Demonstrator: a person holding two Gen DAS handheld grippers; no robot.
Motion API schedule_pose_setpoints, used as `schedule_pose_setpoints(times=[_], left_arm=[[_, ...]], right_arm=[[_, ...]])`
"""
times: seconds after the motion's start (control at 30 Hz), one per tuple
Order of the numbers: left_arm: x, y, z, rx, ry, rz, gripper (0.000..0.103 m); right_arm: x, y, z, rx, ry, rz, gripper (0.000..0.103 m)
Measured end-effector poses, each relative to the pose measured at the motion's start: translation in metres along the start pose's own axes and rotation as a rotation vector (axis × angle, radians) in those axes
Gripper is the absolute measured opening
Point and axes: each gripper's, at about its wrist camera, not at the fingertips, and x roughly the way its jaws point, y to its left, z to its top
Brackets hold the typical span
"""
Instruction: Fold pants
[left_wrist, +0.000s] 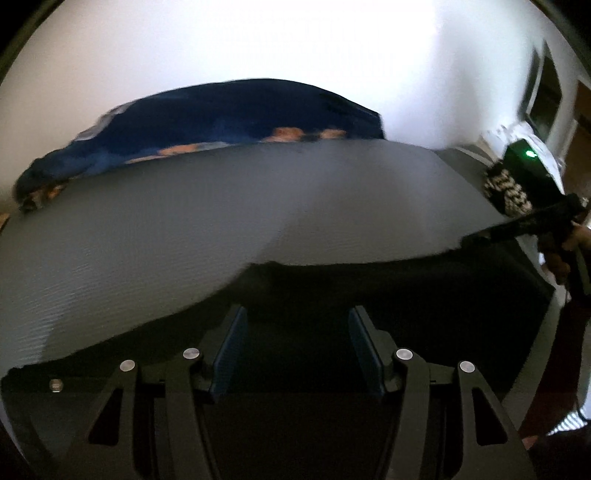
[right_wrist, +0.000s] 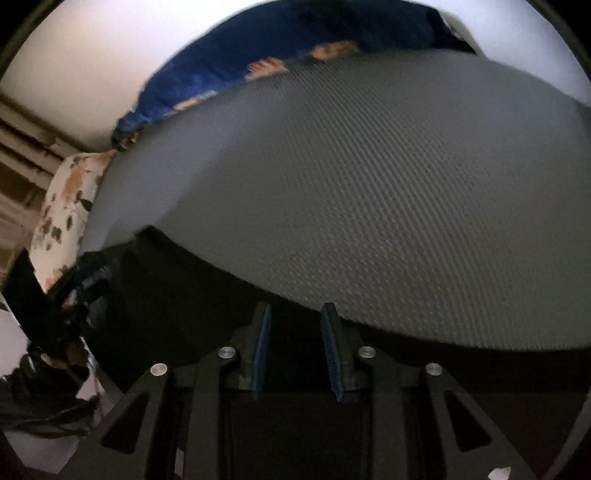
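The black pants (left_wrist: 369, 291) lie along the near edge of a grey textured bed surface (left_wrist: 221, 221). My left gripper (left_wrist: 295, 325) is open, its fingers wide apart over the black cloth. In the right wrist view the pants (right_wrist: 177, 295) fill the lower part over the same grey surface (right_wrist: 369, 184). My right gripper (right_wrist: 295, 321) has its fingers apart with a narrower gap, low over the dark cloth near its edge. In the left wrist view the right gripper (left_wrist: 561, 221) shows at the far right, at the pants' stretched corner.
A dark blue pillow with orange flowers (left_wrist: 229, 114) lies at the far side of the bed against a white wall. A white floral pillow (right_wrist: 66, 206) lies at the left in the right wrist view. A black box with a green light (left_wrist: 528, 158) stands at the far right.
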Motion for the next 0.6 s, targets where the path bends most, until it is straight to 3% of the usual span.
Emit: schedule_pose_setpoints(times=[0.17, 0.43, 0.6], left_arm=[[0.012, -0.031, -0.006, 0.03, 0.045, -0.056, 0.058], [0.017, -0.066, -0.005, 0.067, 0.061, -0.114, 0.058], [0.025, -0.082, 0.013, 0.054, 0.047, -0.169, 0.058]], right_arm=[[0.007, -0.004, -0.004, -0.005, -0.008, 0.005, 0.027], [0.009, 0.034, -0.036, -0.154, -0.037, 0.04, 0.027], [0.007, 0.03, -0.058, -0.124, -0.076, 0.074, 0.027]])
